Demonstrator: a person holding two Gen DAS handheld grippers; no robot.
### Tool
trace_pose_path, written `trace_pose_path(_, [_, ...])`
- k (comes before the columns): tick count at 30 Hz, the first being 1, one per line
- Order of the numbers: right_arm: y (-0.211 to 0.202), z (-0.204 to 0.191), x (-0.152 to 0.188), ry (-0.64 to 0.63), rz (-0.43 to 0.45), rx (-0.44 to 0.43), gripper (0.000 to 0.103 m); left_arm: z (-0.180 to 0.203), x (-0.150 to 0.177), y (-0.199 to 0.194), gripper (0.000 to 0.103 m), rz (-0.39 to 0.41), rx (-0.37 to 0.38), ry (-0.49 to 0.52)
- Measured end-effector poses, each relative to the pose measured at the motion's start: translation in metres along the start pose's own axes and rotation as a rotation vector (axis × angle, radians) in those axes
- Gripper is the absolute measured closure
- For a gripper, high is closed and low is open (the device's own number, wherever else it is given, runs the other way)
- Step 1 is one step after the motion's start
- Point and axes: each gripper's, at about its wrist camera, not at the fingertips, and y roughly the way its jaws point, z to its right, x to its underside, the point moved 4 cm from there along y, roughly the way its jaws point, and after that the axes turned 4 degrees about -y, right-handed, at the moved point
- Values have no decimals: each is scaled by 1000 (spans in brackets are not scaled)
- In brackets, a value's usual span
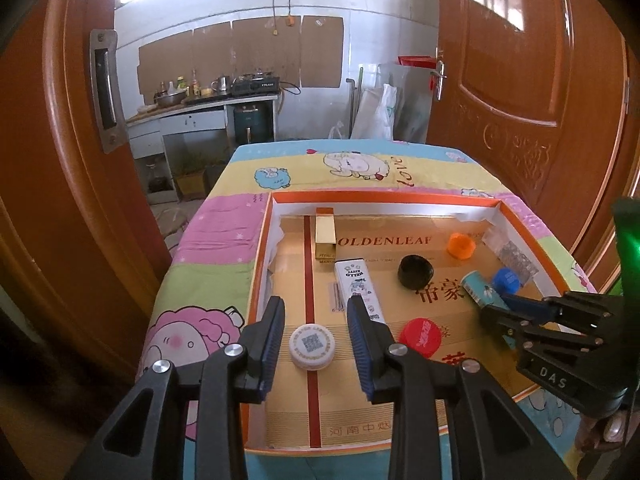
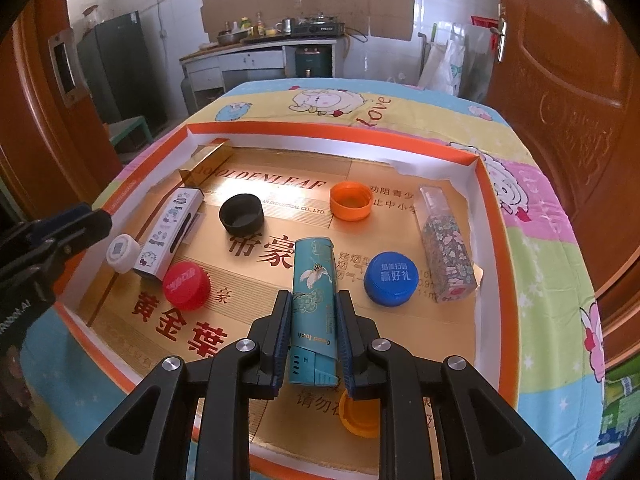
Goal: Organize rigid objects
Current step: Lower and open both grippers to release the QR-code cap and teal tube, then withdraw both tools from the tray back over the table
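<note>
Lighter (image 2: 314, 304) in teal sits pinched between the right gripper (image 2: 313, 334) pads, near the orange-rimmed tray's (image 2: 486, 216) front; at the tray's left wall, the left gripper (image 1: 316, 340) fingers stand spread around a white cap (image 1: 312, 347), not touching it.

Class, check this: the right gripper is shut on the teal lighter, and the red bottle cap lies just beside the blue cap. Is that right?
Not quite. The right gripper is shut on the teal lighter, but the red bottle cap lies across it from the blue cap, beside the white box, as the right wrist view shows.
</note>
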Motion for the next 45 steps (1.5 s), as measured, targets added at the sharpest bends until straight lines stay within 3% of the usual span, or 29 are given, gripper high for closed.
trace_pose_path(11, [2, -4, 0, -34, 17, 30, 77, 3, 0, -5, 71, 10, 21, -10])
trace_pose_path(15, [1, -6, 0, -41, 23, 40, 59, 4, -1, -10, 71, 21, 30, -24])
trace_pose_path(22, [-12, -5, -3, -37, 84, 60, 58, 5, -2, -21, 71, 84, -72, -14])
trace_pose_path(30, [-26, 2, -5, -12, 134, 108, 57, 7, -3, -38, 71, 139, -16, -43])
trace_pose_path(32, [-32, 3, -4, 8, 140, 104, 54, 7, -3, -43, 71, 147, 5, -59])
trace_pose_path(34, [-41, 3, -3, 29, 150, 108, 40, 8, -2, -51, 71, 171, 30, -64])
trace_pose_path(37, [-66, 2, 0, 62, 197, 108, 29, 14, 1, -64, 71, 195, 48, -58])
trace_pose_path(40, [-91, 0, 8, 91, 240, 110, 28, 20, 9, -85, 70, 224, 33, -42])
trace_pose_path(42, [-106, -3, 18, 100, 261, 123, 28, 22, 13, -102, 53, 256, 32, -39])
trace_pose_path(45, [-124, -11, 34, 101, 277, 144, 28, 20, 21, -128, 42, 307, 73, -66])
